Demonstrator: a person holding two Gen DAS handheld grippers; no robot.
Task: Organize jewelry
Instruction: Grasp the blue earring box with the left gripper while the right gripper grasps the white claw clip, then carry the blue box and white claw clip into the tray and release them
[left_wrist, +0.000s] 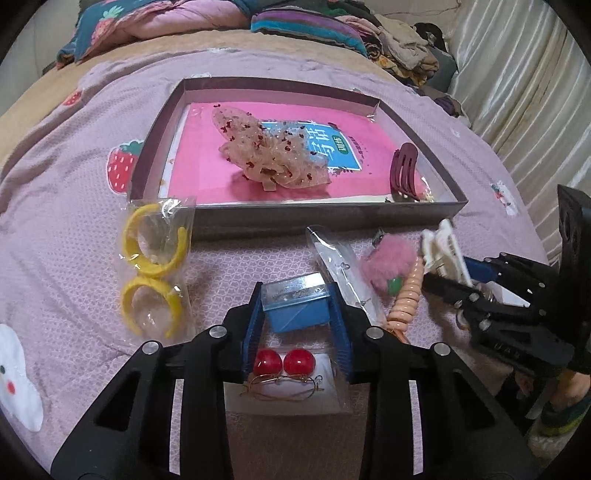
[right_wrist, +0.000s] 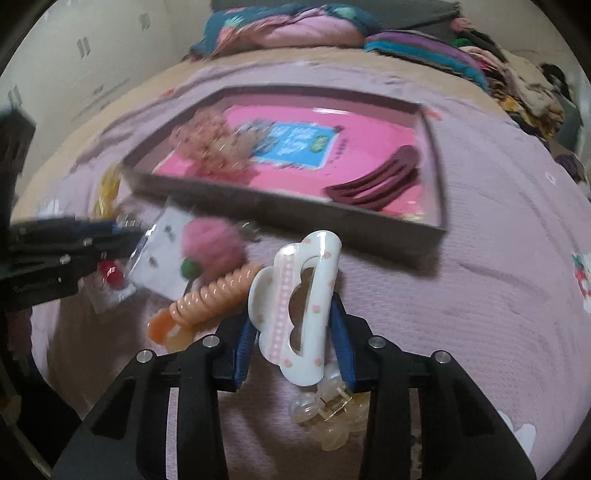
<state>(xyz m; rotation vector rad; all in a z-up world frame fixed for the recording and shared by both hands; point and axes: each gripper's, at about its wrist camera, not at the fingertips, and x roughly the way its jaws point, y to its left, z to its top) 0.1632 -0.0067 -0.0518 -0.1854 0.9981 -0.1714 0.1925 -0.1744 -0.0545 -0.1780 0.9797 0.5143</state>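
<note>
My left gripper (left_wrist: 297, 314) is shut on a small blue box (left_wrist: 297, 306) with a silvery lid, held just above the bed. Below it lies a clear bag with red cherry earrings (left_wrist: 284, 363). My right gripper (right_wrist: 293, 328) is shut on a white cloud-shaped hair claw (right_wrist: 295, 306); it also shows in the left wrist view (left_wrist: 443, 251). The grey tray (left_wrist: 325, 212) with a pink liner holds a sheer scrunchie (left_wrist: 273, 147) and a maroon hair claw (left_wrist: 404, 173).
On the pink blanket lie bagged yellow bangles (left_wrist: 153, 269), a clear earring bag (left_wrist: 343, 273), a pink pompom clip (left_wrist: 388, 262), a peach spiral hair tie (right_wrist: 210, 295) and a translucent claw clip (right_wrist: 328, 417). Pillows and clothes are piled at the back.
</note>
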